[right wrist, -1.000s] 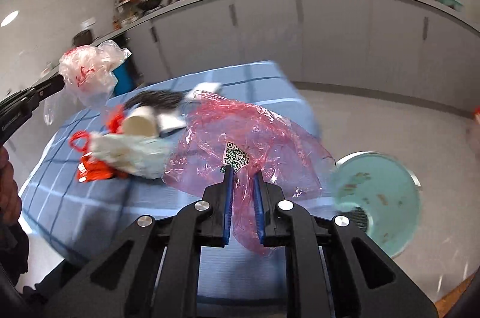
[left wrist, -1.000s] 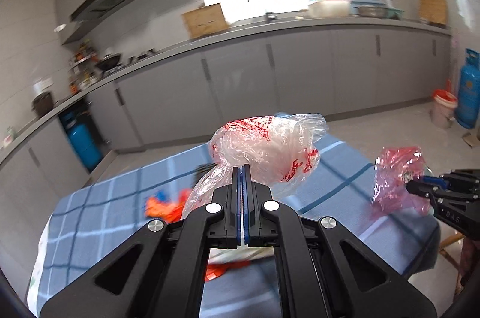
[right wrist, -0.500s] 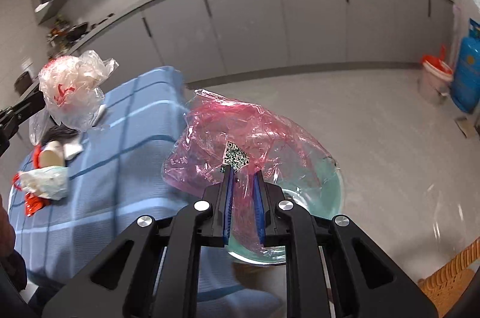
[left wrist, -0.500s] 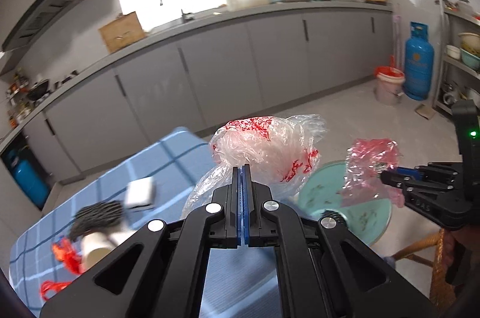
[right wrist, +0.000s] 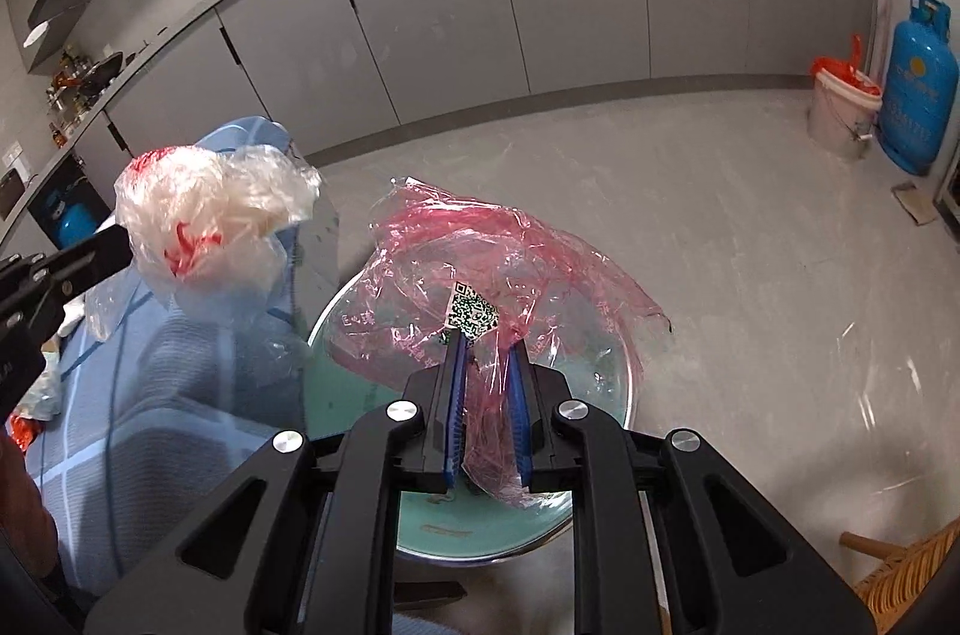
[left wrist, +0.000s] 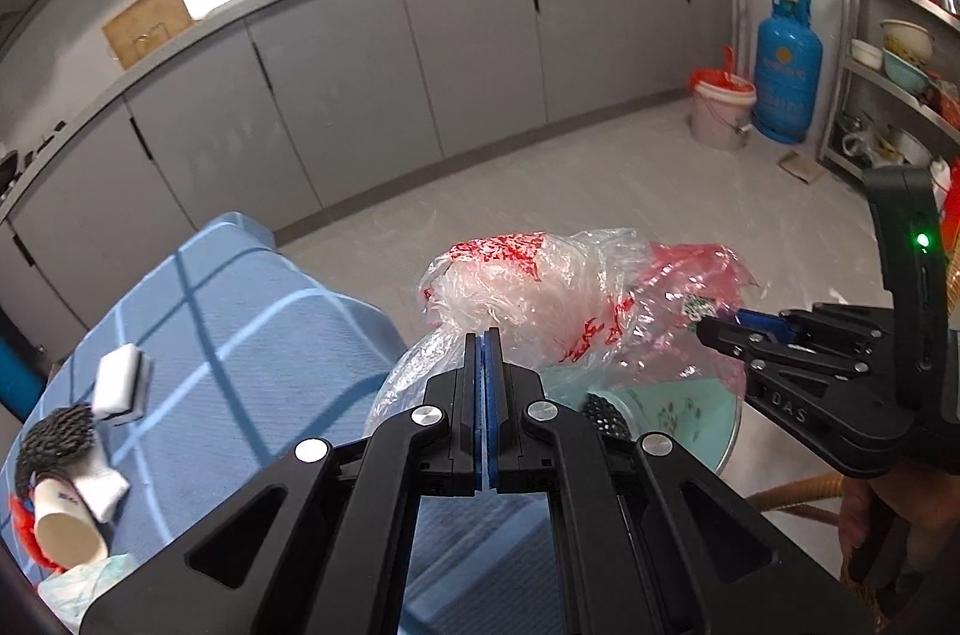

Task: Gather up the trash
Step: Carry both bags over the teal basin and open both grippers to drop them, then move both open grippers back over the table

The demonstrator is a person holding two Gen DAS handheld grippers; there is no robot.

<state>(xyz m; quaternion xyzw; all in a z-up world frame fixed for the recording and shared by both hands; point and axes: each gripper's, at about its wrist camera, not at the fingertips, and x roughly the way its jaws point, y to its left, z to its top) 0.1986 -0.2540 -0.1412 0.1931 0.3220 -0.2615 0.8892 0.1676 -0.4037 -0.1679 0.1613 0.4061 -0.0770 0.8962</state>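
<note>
Trash here is two crumpled bags held over the teal bin, whose rim is partly hidden behind them. The left gripper is pinched tight on a clear bag with red print. The right gripper has a pink bag (QR label showing) between jaws set narrowly apart. More litter, including a paper cup, lies on the blue checked tablecloth, cut off at the frame edge.
</note>
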